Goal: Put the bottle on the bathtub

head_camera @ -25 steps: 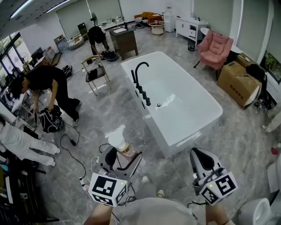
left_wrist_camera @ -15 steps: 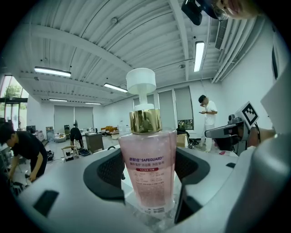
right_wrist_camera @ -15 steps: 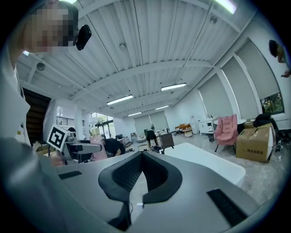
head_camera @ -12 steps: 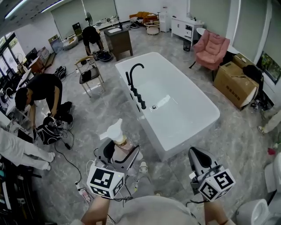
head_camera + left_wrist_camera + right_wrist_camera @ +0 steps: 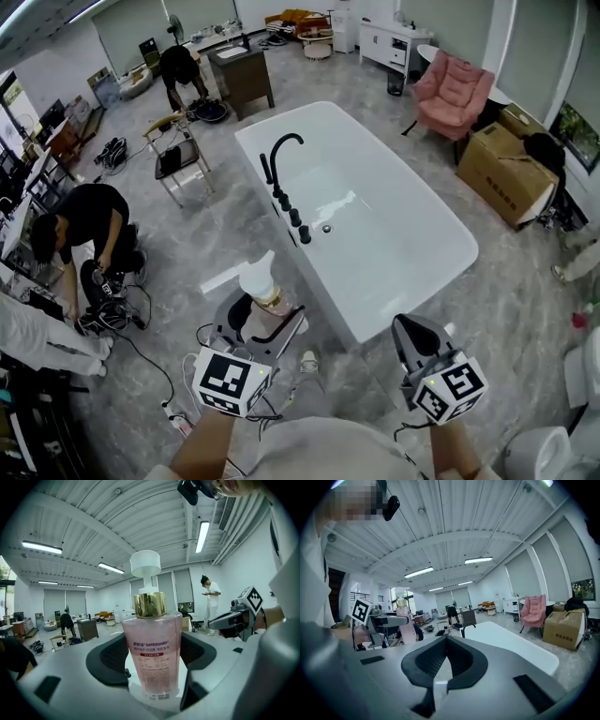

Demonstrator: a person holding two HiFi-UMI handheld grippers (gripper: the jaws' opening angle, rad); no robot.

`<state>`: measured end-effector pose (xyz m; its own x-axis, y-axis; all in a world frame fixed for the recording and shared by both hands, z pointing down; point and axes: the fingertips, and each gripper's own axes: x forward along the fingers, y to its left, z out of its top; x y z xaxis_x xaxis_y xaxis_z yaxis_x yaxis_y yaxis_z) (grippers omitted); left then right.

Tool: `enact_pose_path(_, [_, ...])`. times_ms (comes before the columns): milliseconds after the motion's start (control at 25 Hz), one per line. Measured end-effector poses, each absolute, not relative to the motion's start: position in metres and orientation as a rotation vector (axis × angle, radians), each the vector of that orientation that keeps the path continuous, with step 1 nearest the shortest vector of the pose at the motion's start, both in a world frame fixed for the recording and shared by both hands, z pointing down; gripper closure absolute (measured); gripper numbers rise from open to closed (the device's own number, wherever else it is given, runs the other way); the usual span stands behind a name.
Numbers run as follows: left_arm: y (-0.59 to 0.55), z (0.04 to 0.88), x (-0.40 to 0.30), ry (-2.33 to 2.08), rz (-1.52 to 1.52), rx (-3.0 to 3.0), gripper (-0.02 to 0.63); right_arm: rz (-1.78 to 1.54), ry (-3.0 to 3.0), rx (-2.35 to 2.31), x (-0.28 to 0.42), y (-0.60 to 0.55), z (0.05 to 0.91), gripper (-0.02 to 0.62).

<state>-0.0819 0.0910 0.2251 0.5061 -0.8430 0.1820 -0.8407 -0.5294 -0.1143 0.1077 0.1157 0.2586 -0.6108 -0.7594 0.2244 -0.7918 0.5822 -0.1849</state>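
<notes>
A pink soap bottle with a gold collar and a white pump stands upright between the jaws of my left gripper, which is shut on it. In the left gripper view the bottle fills the middle, with the jaws pressed against its lower sides. The white bathtub with a black faucet lies ahead and to the right of the bottle, its near end close by. My right gripper is shut and holds nothing; its view shows the tub beyond the jaws.
A pink armchair and a cardboard box stand right of the tub. A small metal stand is to its left. One person crouches over a bag at left, with cables on the floor. A toilet shows at bottom right.
The tub has drawn nearer in the head view. Both grippers keep their hold and pose, the bottle still upright. The person at left has bent lower over the bag.
</notes>
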Motion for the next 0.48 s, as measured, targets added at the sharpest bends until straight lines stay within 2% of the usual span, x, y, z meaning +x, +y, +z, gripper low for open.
enact_pose_path(480, [-0.084, 0.274, -0.093, 1.124, -0.396, -2.806, 0.264, 0.516, -2.610, 1.413, 0.045, -0.054, 0.288, 0.568])
